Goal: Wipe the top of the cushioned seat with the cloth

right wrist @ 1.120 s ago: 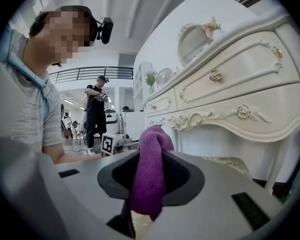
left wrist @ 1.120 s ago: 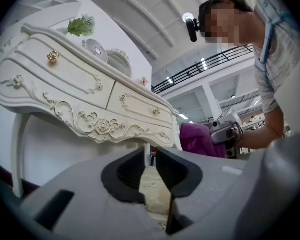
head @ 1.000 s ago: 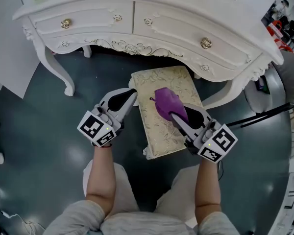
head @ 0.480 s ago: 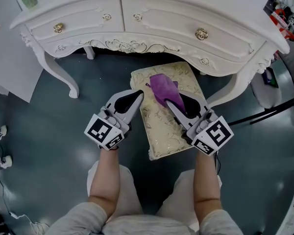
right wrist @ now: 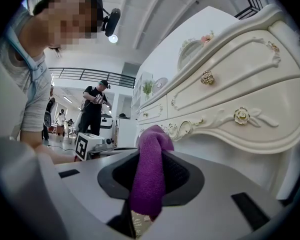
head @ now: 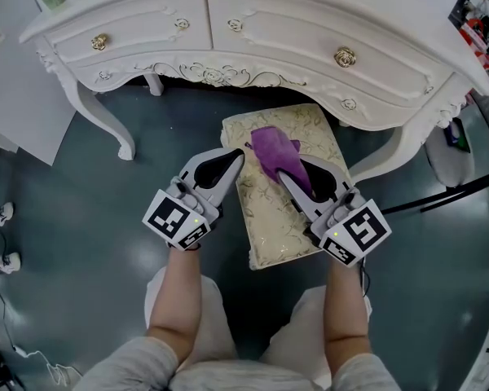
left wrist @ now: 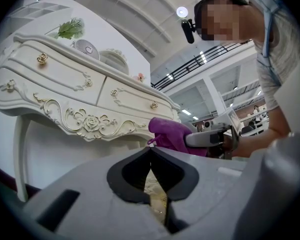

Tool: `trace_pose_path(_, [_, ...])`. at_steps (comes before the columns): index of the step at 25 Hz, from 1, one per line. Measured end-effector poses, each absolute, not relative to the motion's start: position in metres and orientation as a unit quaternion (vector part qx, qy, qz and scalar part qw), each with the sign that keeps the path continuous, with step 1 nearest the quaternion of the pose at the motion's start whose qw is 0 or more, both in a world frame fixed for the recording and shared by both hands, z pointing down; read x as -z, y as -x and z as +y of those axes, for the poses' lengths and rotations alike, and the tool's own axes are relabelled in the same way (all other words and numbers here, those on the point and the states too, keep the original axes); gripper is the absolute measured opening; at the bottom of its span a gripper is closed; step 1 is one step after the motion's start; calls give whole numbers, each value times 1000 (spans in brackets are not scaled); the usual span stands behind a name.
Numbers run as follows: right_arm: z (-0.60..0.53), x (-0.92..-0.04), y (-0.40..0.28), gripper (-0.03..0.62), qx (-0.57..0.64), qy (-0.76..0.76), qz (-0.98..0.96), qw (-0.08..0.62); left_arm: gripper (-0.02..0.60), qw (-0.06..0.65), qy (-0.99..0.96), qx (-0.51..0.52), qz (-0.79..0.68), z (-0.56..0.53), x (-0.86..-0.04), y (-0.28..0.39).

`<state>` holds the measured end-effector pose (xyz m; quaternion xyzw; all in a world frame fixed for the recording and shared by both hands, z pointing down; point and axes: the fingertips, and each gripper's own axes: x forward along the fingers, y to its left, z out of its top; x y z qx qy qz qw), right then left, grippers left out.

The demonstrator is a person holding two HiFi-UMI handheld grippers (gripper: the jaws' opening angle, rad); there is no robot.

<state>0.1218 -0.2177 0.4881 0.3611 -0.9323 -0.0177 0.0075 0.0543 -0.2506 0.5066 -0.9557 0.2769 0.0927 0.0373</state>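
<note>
the purple cloth (head: 270, 147) lies on the far end of the cushioned seat (head: 281, 218), pinched in the clenched right gripper (head: 287, 174). the left gripper (head: 238, 156) hovers at the seat's left edge, its jaws pressed together on nothing. only the head view shows the whole seat, its far end under the white dressing table (head: 310, 31). only the right gripper view catches another person (right wrist: 94, 111) standing well beyond the seat. only the left gripper view shows a green sprig (left wrist: 69, 29) high above the seat.
</note>
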Motion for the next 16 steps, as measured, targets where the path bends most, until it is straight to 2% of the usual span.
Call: trace_pose_path(16, [-218,-492,-119,100,16,-360,-933,15,14,36,961,-82,260,-249,-514,-61])
